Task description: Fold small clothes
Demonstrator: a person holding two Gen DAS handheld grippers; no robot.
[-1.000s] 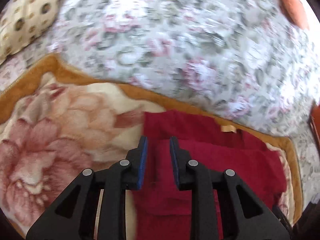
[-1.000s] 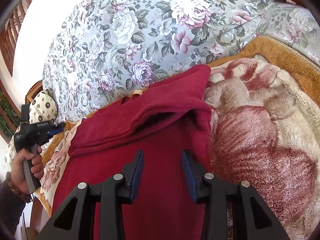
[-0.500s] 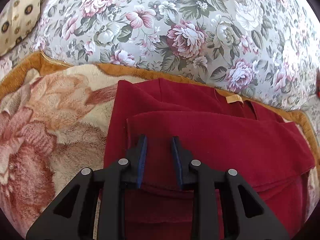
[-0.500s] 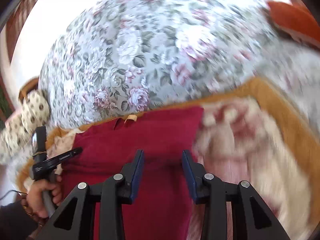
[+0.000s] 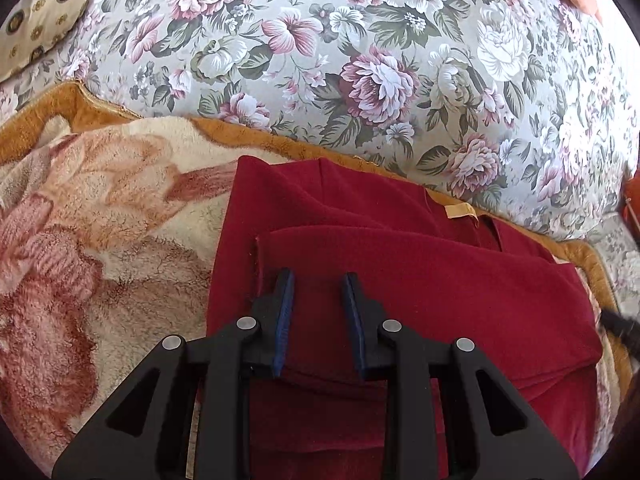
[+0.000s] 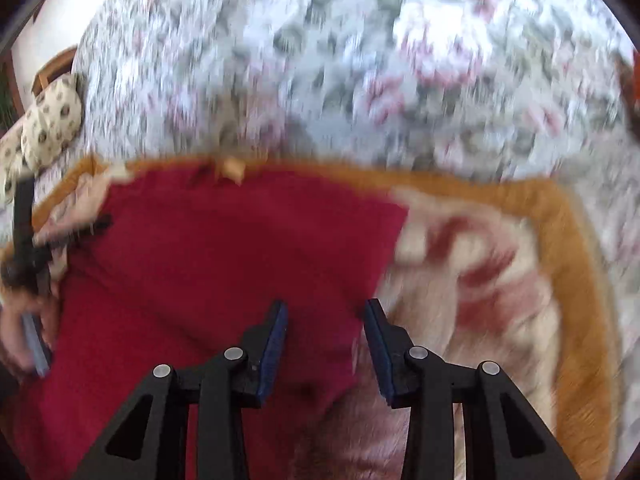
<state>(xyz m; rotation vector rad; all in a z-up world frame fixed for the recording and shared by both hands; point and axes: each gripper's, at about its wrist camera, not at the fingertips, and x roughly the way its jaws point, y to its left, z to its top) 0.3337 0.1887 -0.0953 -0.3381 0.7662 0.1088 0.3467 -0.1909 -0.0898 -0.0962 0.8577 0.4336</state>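
The red garment (image 5: 420, 292) is a matt, finely napped cloth like fleece, soft-edged at its folds, with a small tan woven label (image 5: 460, 211) at the neckline. Under it lies a plush blanket (image 5: 104, 240) — deep, shaggy pile in cream and rust with an ochre border, rough and tufted in the lower left of the left wrist view. Across the top of the frame the floral bedspread (image 5: 360, 60) looks like smooth, flat printed cotton. The left gripper (image 5: 318, 280) is matt black plastic with dull metal pins — its pads (image 5: 285, 312) a blue, faintly textured rubber.
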